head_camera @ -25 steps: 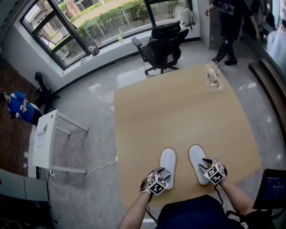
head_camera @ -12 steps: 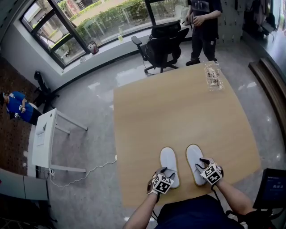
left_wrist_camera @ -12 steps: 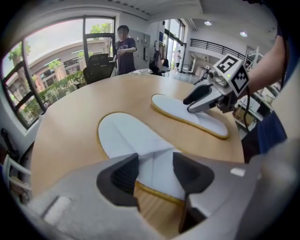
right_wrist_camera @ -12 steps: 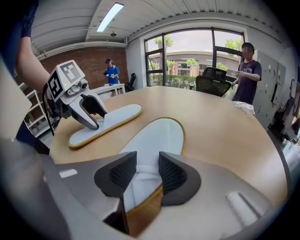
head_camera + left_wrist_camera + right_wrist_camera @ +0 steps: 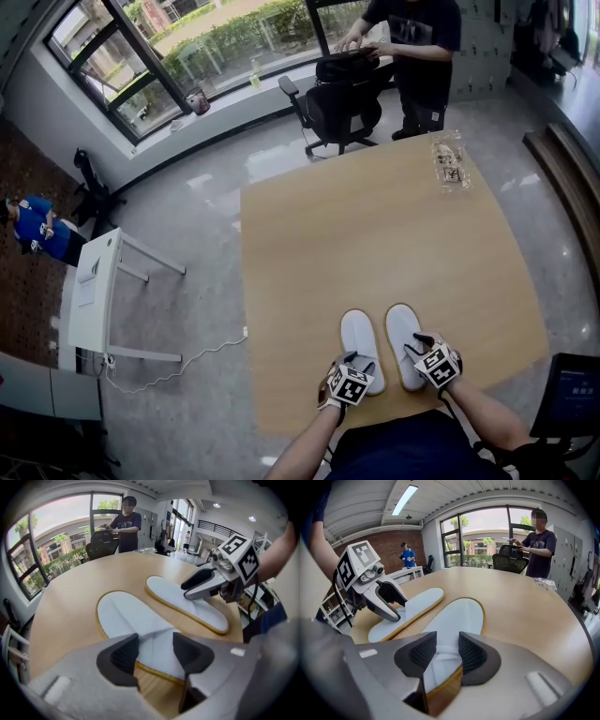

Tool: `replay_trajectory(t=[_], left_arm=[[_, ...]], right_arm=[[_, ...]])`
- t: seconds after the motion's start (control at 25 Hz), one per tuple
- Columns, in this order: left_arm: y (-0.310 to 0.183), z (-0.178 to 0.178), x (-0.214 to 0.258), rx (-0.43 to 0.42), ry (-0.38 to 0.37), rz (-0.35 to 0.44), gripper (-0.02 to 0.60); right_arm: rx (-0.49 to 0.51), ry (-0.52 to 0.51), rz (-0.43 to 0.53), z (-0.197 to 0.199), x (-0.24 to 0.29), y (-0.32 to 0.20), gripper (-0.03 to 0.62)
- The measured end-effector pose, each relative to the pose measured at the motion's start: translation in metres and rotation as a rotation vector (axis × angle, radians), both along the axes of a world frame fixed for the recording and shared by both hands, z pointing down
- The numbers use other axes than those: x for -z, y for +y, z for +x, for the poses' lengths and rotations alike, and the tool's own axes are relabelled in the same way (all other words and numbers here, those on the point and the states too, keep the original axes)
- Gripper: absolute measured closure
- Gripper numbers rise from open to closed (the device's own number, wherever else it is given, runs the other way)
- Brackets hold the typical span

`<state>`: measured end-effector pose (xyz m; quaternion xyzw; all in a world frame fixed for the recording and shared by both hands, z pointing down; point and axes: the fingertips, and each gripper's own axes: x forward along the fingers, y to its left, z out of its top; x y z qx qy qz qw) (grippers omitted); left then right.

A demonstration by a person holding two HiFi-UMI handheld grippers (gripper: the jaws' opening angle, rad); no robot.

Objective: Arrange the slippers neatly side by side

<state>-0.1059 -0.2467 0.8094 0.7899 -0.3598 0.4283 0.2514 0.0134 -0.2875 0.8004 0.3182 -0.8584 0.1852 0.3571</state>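
left gripper [image 5: 155, 649] fingers are clamped on the creased white top of the left slipper [image 5: 119, 613]; right gripper [image 5: 447, 651] fingers pinch the right slipper [image 5: 457, 618] likewise. both slippers stretch ahead of the fingers, just beside each other on the bench [image 5: 375, 216]. marker cubes [image 5: 349, 384] show black-and-white squares (print on the far packet [image 5: 448, 161] is too small to read).

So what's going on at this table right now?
A person works two handheld grippers at the near edge of the light wooden table. The left gripper is clamped on the heel end of the left white slipper with a tan sole rim; the right gripper holds the matching right slipper the same way. The two lie close together, toes pointing away, a narrow gap between them.
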Motion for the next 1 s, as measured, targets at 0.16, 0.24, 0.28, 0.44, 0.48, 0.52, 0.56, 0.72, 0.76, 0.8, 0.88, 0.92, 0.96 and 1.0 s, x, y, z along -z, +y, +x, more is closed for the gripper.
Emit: replay_trajectory(t=[0.16,0.24,0.28,0.44,0.48,0.52,0.56,0.72,0.76,0.8,0.88,0.92,0.96,1.0], left_arm=[[-0.001,0.002,0.001,0.002,0.002,-0.002,0.350],[-0.001,0.002,-0.001,-0.002,-0.001,-0.001,0.350],[-0.001,0.001,-0.001,-0.003,-0.001,-0.001,0.350],[0.000,0.002,-0.001,-0.006,-0.002,-0.001,0.350],[0.000,0.002,0.000,-0.007,-0.002,0.000,0.350],[0.000,0.003,0.000,-0.007,-0.002,0.000,0.350],[0.000,0.004,0.000,-0.008,-0.002,0.000,0.350],[0.003,0.005,0.001,-0.011,-0.001,-0.004,0.350],[0.003,0.005,0.001,-0.011,-0.001,-0.004,0.350],[0.002,0.004,0.001,-0.011,-0.002,-0.003,0.350],[-0.001,0.002,0.000,-0.008,-0.003,0.000,0.350],[-0.003,0.001,-0.001,-0.009,-0.003,0.002,0.350],[-0.005,0.000,-0.001,-0.011,-0.004,0.004,0.350],[-0.005,0.000,0.000,-0.013,-0.005,0.004,0.350]], right_arm=[[-0.027,-0.022,-0.003,-0.005,0.002,-0.002,0.439],[-0.046,-0.037,-0.021,-0.009,0.001,-0.001,0.439],[-0.051,-0.043,-0.027,-0.010,0.001,0.000,0.439],[-0.057,-0.055,-0.038,-0.014,0.002,0.002,0.439],[-0.059,-0.059,-0.041,-0.015,0.002,0.002,0.439],[-0.061,-0.062,-0.043,-0.015,0.002,0.002,0.441],[-0.066,-0.065,-0.046,-0.016,0.003,0.003,0.441],[-0.099,-0.070,-0.054,-0.015,0.004,0.004,0.447],[-0.106,-0.069,-0.052,-0.015,0.003,0.003,0.447],[-0.110,-0.068,-0.049,-0.016,0.003,0.002,0.448],[-0.117,-0.068,-0.042,-0.018,0.002,-0.003,0.450],[-0.121,-0.069,-0.040,-0.019,0.001,-0.006,0.450],[-0.125,-0.070,-0.038,-0.019,0.000,-0.008,0.451],[-0.129,-0.070,-0.039,-0.020,0.000,-0.009,0.451]])
